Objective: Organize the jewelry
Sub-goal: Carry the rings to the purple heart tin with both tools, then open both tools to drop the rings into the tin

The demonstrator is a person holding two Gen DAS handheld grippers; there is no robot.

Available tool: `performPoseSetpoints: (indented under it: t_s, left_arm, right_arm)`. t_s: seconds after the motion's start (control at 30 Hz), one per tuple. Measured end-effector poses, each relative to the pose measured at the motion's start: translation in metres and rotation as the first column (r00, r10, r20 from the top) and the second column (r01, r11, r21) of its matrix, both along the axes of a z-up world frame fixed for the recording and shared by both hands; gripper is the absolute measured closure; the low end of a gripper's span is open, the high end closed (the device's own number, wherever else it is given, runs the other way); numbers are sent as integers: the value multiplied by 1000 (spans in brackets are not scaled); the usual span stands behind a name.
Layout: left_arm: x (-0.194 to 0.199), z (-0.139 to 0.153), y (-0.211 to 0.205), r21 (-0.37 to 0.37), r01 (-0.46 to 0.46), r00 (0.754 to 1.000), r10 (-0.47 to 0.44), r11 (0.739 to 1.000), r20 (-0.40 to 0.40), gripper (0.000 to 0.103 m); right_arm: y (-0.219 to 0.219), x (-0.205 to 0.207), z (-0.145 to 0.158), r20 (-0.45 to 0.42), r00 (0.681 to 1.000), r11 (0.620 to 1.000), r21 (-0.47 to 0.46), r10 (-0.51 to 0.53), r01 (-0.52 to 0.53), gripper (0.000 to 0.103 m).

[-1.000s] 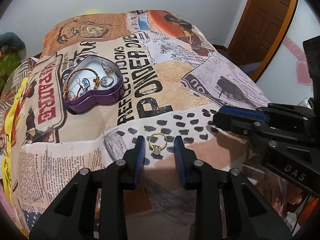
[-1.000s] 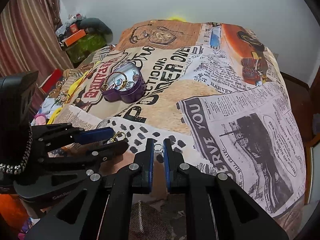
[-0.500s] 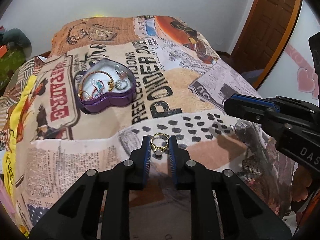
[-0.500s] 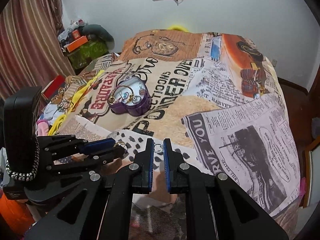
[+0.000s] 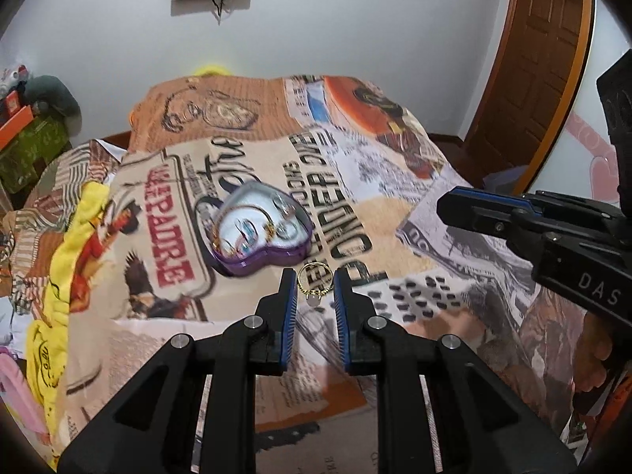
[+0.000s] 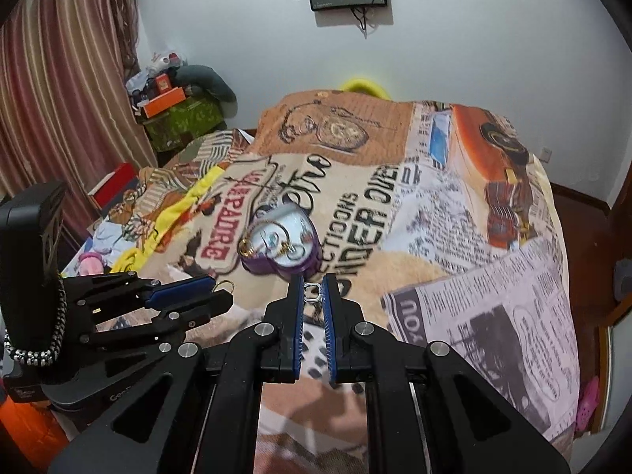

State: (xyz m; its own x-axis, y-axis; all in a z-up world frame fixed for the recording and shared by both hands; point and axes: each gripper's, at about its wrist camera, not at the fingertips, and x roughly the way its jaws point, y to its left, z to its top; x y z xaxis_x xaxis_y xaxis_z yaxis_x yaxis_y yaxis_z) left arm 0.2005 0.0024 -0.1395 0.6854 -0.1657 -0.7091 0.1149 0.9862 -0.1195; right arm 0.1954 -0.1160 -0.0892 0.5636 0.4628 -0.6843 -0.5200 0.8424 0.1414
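My left gripper (image 5: 315, 276) is shut on a gold ring (image 5: 314, 279) with a pale stone and holds it above the bed, just in front of the purple heart-shaped tin (image 5: 260, 229). The tin holds bracelets and other jewelry. My right gripper (image 6: 313, 288) is shut on a small silver ring (image 6: 312, 291) and also hangs in the air near the tin (image 6: 282, 245). The left gripper (image 6: 213, 294) with its gold ring (image 6: 224, 285) shows at the left of the right wrist view. The right gripper (image 5: 462, 205) shows at the right of the left wrist view.
The bed is covered by a newspaper-print blanket (image 6: 454, 213). A yellow cloth (image 5: 55, 284) lies on its left side. Boxes and clutter (image 6: 173, 106) stand by the curtain at the far left. A wooden door (image 5: 529, 59) is at the right.
My left gripper has closed on the gold ring and lifted it off the blanket. Both grippers have risen and moved toward the tin, each with its ring.
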Motion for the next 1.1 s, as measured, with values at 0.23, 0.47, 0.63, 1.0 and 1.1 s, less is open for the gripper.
performPoseSetpoints:
  t_s: [0.23, 0.47, 0.63, 1.0, 1.1]
  left_arm:
    - [8, 11, 17, -6, -24, 999, 25, 1000, 39, 86]
    - [24, 9, 32, -21, -51, 998, 52, 998, 43, 86]
    - [38, 5, 43, -31, -71, 996, 73, 997, 44, 86]
    - [75, -20, 64, -54, -90, 996, 90, 994, -13, 86]
    - [82, -30, 67, -62, -88, 996, 85, 994, -36, 86]
  right_arm:
    - [13, 7, 8, 25, 1000, 1000, 17, 15, -15, 95]
    - [28, 20, 8, 31, 999, 999, 25, 27, -28, 95]
    - [38, 30, 3, 22, 999, 999, 22, 32, -32, 95]
    - [57, 70, -28, -56, 998, 999, -19, 38, -39, 95]
    - [60, 78, -35, -77, 996, 999, -25, 43, -45, 95]
